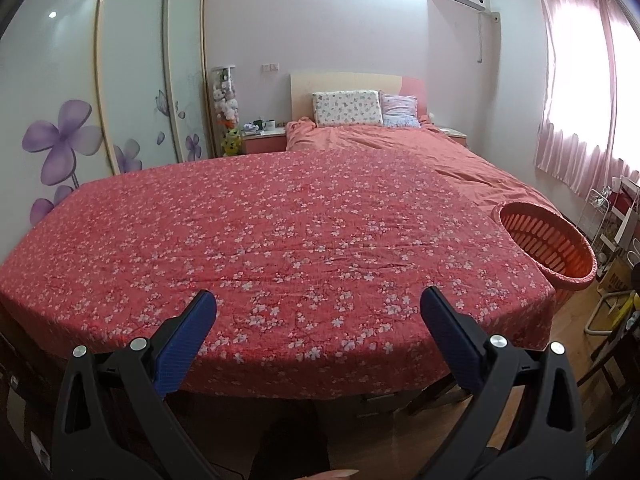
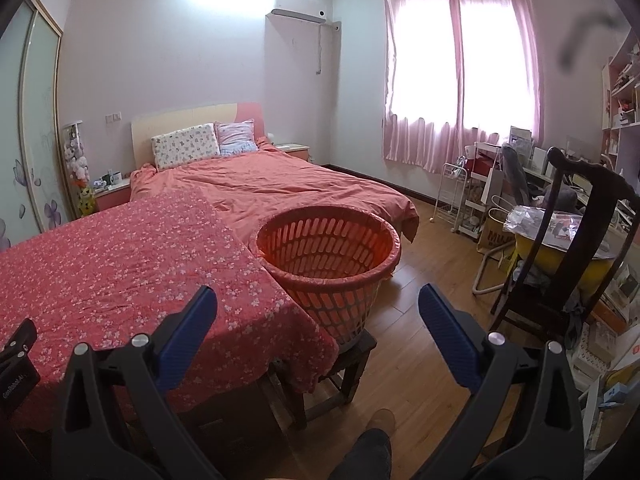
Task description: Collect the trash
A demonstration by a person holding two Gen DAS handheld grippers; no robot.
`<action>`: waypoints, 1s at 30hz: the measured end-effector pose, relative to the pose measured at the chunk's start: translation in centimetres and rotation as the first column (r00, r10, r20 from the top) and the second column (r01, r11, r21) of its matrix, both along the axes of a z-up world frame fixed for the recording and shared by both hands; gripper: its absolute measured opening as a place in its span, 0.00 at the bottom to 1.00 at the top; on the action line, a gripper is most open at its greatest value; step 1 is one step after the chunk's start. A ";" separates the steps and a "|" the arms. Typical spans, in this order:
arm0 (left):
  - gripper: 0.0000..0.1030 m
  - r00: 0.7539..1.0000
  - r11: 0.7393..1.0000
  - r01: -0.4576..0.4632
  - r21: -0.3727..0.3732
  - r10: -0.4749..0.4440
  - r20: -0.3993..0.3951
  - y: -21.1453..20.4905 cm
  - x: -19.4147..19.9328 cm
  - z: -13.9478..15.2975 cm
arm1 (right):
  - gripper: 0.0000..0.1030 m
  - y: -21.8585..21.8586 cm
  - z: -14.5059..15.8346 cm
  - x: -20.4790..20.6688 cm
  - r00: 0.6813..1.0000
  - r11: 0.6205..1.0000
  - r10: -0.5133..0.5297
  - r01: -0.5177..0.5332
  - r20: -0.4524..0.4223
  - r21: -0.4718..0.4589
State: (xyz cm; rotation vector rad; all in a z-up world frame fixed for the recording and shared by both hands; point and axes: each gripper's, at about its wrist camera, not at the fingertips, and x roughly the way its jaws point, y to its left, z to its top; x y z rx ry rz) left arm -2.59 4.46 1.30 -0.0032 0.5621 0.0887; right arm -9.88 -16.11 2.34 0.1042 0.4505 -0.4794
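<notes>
While both tools gape empty, the orange basket point(image 2: 328, 256) stands ahead of the right tool point(image 2: 318, 306).

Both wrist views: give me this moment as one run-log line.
left gripper: open, empty | right gripper: open, empty | orange basket: on stool beside floral cloth, looks empty | trash: none visible

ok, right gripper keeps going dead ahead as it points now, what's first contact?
Probably the orange basket, dead ahead of the open right gripper; the floral cloth edge lies just left. Depth unclear.
</notes>
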 end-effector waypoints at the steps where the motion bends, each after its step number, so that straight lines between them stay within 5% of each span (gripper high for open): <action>1: 0.98 1.000 1.000 0.001 -0.002 -0.001 -0.002 0.0 0.0 -0.1 | 0.96 0.0 -0.1 0.1 1.000 1.000 -0.001 0.001 -0.004 -0.001; 30: 0.98 1.000 0.999 0.020 -0.032 -0.020 0.016 -0.7 -0.1 0.3 | 0.96 0.5 -0.1 0.8 1.000 0.999 0.002 -0.002 -0.013 -0.035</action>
